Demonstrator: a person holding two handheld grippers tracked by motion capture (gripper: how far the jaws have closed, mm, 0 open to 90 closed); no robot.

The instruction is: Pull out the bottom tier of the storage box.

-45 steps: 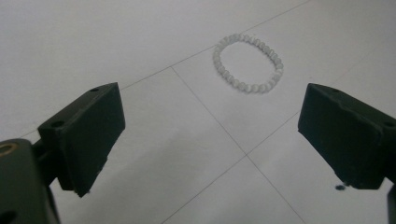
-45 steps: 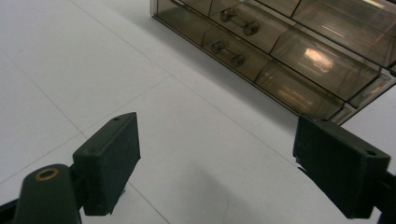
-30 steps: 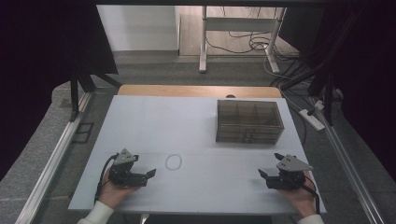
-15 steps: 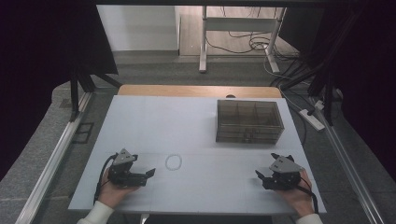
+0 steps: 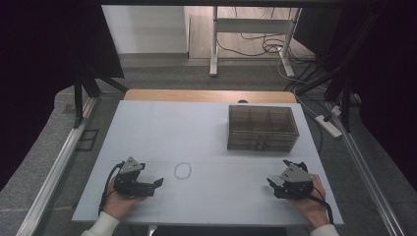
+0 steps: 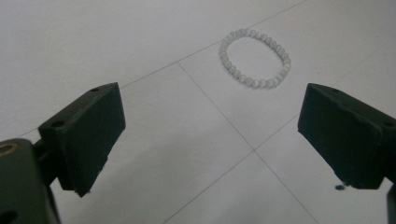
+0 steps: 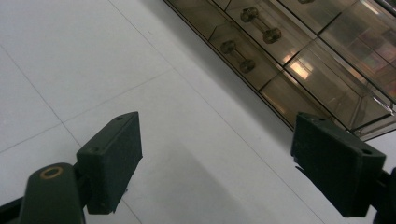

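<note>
One bead bracelet (image 5: 182, 170), unheld, on table (image 5: 162, 128) near its front edge.
Left gripper (image 5: 156, 183) just beside it, jaws wide; right gripper (image 5: 272, 184) near front right corner, jaws wide; clear organiser box (image 5: 262, 127) towards right edge.

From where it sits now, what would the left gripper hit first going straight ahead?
Likely the white bead bracelet, lying flat just ahead of the open left gripper, slightly off its centre line. Only bare table lies between them.

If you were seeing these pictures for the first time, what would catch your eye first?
A pale beaded bracelet lies flat on the white table, just ahead of the open left gripper. A smoky clear drawer box stands at the far right, beyond the open right gripper.
</note>
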